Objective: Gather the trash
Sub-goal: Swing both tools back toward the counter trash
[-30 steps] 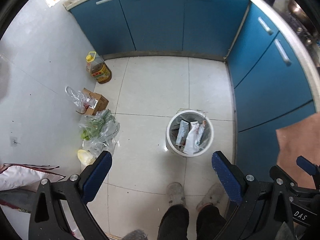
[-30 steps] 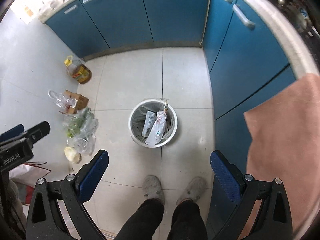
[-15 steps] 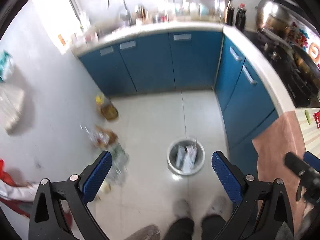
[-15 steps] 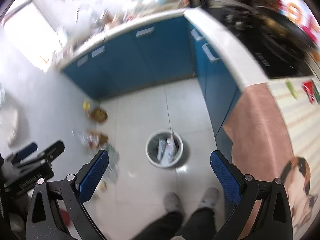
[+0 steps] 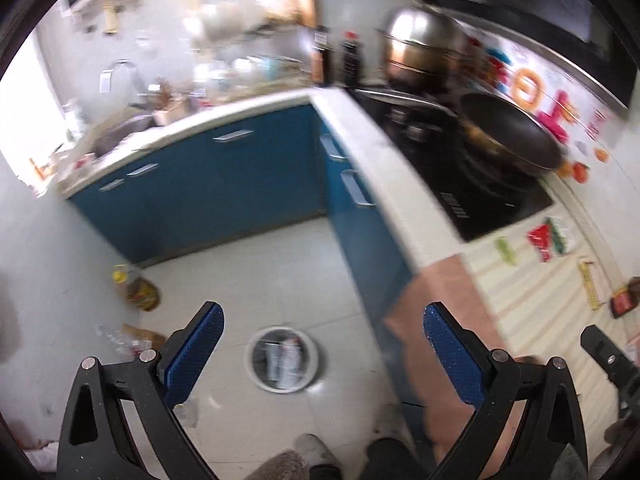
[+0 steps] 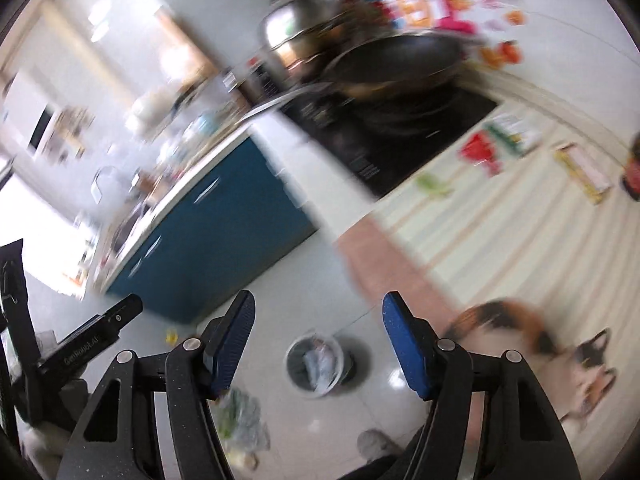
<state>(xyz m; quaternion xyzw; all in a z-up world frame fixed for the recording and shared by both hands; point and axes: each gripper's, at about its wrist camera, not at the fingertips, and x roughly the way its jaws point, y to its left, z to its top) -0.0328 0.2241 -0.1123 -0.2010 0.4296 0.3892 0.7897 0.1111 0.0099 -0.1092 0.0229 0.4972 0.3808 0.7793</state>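
A white trash bin (image 5: 282, 360) with wrappers inside stands on the tiled floor; it also shows in the right wrist view (image 6: 316, 364). My left gripper (image 5: 322, 354) is open and empty, high above the bin. My right gripper (image 6: 318, 344) is open and empty, also high above it. On the striped mat on the counter lie a red wrapper (image 5: 541, 240), a green scrap (image 5: 505, 249), a yellow packet (image 5: 588, 282) and a dark red packet (image 5: 621, 303). The red wrapper (image 6: 480, 154) and yellow packet (image 6: 582, 172) also show in the right wrist view. Both views are blurred.
Blue cabinets (image 5: 224, 184) line the room under a white counter (image 5: 380, 152). A black wok (image 5: 508, 136) sits on a dark hob. An oil bottle (image 5: 138, 290) and plastic bags (image 6: 240, 420) lie on the floor at left. A cat picture (image 6: 520, 332) is on the mat.
Both grippers have lifted and tilted up from the floor and bin toward the counter. The hob, wok and the wrappers on the striped mat have come into view. Both stay open.
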